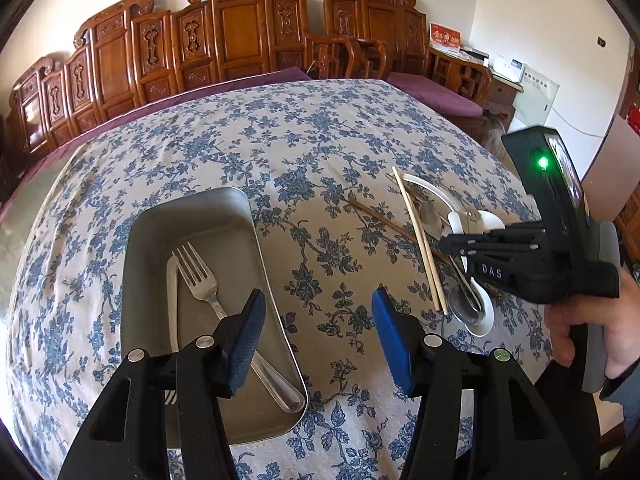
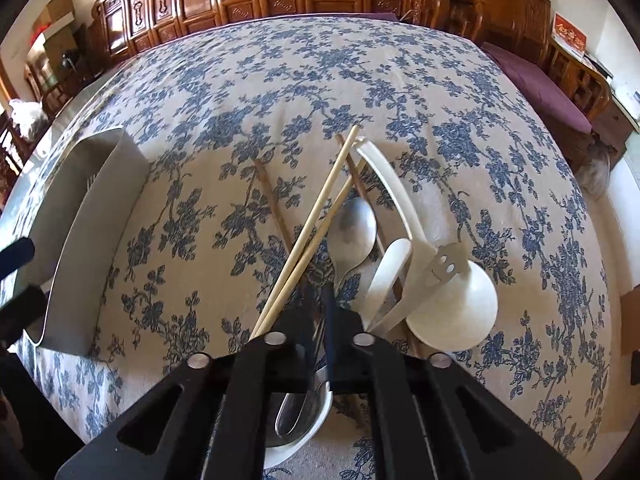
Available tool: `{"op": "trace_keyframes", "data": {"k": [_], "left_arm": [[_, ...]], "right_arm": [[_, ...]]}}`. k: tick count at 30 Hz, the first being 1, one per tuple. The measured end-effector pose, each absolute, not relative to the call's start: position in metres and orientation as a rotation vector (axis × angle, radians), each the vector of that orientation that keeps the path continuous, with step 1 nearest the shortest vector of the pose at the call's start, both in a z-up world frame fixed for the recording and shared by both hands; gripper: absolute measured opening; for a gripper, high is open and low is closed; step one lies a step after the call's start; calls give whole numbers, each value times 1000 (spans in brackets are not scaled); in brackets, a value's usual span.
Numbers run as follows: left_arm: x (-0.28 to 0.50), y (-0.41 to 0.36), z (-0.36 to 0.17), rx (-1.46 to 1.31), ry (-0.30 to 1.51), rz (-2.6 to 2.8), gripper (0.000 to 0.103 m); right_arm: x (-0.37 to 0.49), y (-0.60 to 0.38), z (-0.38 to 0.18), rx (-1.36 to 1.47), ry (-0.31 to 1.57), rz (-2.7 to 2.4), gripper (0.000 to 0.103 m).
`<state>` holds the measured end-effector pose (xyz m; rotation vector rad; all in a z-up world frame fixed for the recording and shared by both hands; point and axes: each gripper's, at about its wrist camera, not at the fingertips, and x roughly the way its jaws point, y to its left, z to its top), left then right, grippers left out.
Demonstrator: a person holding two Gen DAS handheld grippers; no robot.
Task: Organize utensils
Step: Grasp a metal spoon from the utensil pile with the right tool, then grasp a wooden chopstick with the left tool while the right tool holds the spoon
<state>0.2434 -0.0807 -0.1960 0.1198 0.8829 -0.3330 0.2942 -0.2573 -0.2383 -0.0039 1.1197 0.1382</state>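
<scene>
Left claw (image 1: 318, 334) spread wide, right claw (image 2: 320, 332) nearly closed.

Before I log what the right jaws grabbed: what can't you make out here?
- Right gripper: jaws nearly closed; its own body hides what they hold in the right wrist view.
- Dark chopsticks: near ends hidden under the utensil pile.
- Fork and knife in the tray: partly covered by the left gripper.

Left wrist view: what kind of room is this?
Likely a home living or dining room: carved wooden chairs with purple cushions line the wall behind a table in a blue floral tablecloth, which holds a metal tray and loose utensils.
</scene>
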Motion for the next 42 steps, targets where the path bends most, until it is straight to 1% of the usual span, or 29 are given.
{"op": "trace_keyframes", "data": {"k": [5, 10, 11, 12, 16, 19, 28, 33, 37, 42], "left_arm": [[242, -82, -195, 119, 878, -339, 52], [242, -82, -193, 115, 873, -343, 52], [241, -82, -192, 113, 871, -343, 52], [241, -81, -191, 112, 869, -343, 52], [239, -83, -191, 116, 865, -341, 52], [238, -83, -192, 123, 863, -336, 52], [237, -94, -192, 145, 858, -337, 52], [249, -104, -190, 172, 861, -334, 52], [270, -112, -195, 194, 897, -324, 45], [305, -126, -209, 160, 977, -331, 39]], "right_arm": [[305, -260, -248, -6, 1171, 100, 14], [310, -254, -251, -33, 1184, 85, 16], [310, -252, -251, -46, 1187, 88, 14], [310, -251, -251, -46, 1189, 95, 7], [309, -253, -251, -19, 1193, 101, 4], [302, -257, -241, 14, 1159, 112, 4], [270, -278, -187, 67, 1005, 194, 4], [254, -293, -181, 93, 976, 226, 4], [249, -303, -187, 97, 983, 237, 4], [250, -316, -190, 115, 986, 238, 4]]}}
